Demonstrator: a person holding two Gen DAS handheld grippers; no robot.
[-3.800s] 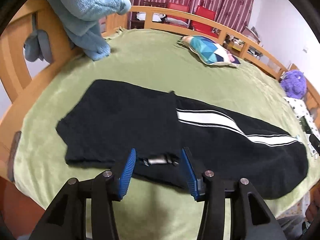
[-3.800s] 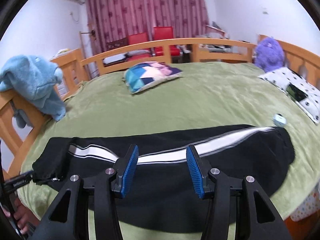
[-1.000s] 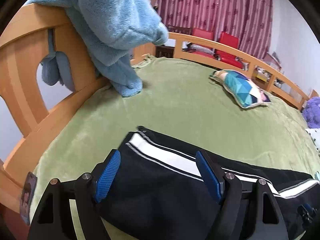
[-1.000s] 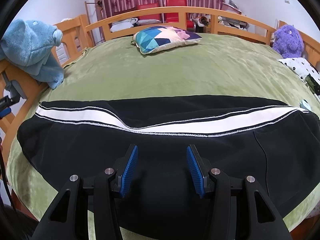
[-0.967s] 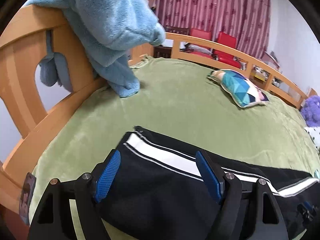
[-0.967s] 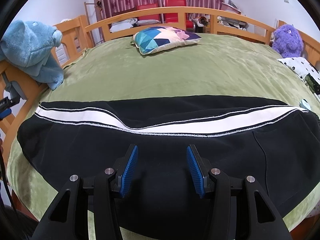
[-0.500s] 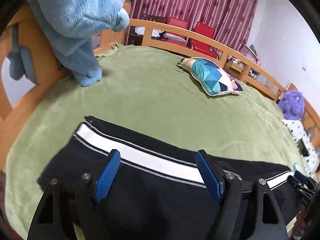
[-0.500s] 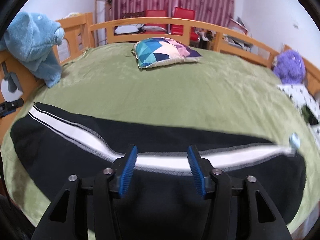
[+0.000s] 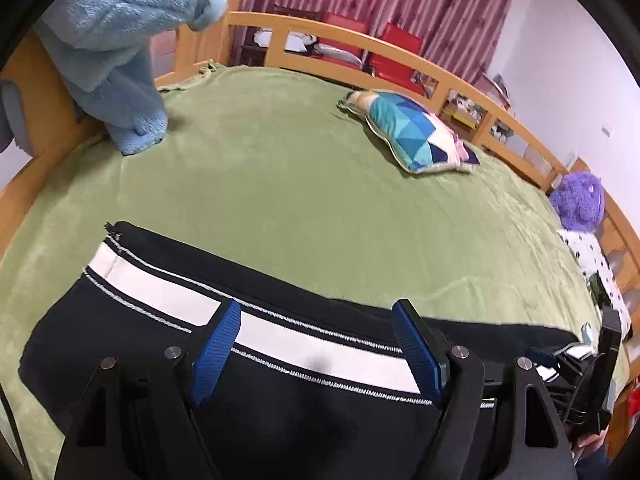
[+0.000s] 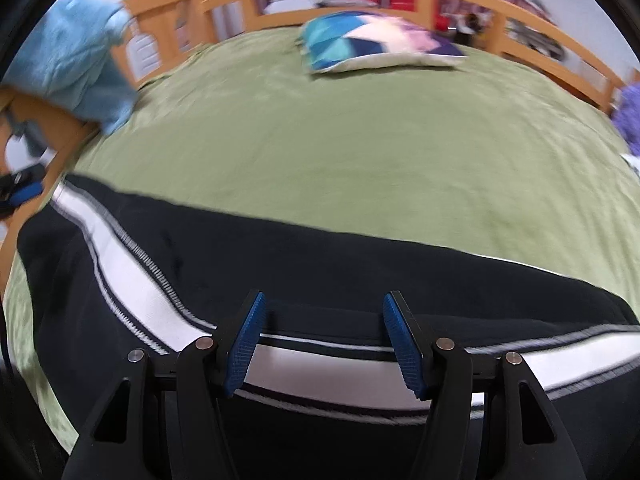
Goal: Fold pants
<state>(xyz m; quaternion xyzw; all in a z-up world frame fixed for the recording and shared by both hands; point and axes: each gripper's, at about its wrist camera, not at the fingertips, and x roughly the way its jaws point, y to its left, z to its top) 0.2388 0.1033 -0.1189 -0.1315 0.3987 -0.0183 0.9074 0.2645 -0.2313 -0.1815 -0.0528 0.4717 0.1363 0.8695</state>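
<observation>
Left wrist view
- Left gripper [image 9: 316, 344]: lower centre of the frame, jaws spread wide with nothing between the blue pads [image 9: 218, 340]; it hangs over the pants.
- Pants [image 9: 132, 320]: black with a white side stripe, lying flat across the bottom of the frame, from the lower left to the lower right edge.
- Blanket [image 9: 304, 200]: green, filling the middle of the frame under the pants.
- Blue plush [image 9: 116, 40]: upper left, draped over the wooden bed rail [image 9: 400, 56], its lower end touching the blanket.
- Pillow [image 9: 412, 136]: patterned in blue triangles, upper right of centre, on the blanket.
- Purple plush [image 9: 580, 200]: right edge, beside the rail.
- Right gripper [image 9: 576, 368]: seen only in part at the lower right edge, by the far end of the pants; its jaws cannot be made out here.

Right wrist view (motion-blurred)
- Right gripper [image 10: 324, 340]: lower centre, jaws apart and holding nothing, above the stripe.
- Pants [image 10: 304, 264]: across the lower half, stripe running from middle left down to lower right.
- Blanket [image 10: 360, 140]: centre.
- Pillow [image 10: 376, 40]: top centre.
- Blue plush [image 10: 76, 64]: upper left.
- Left gripper [image 10: 18, 194]: a blue-tipped sliver at the left edge, near the pants' end.
</observation>
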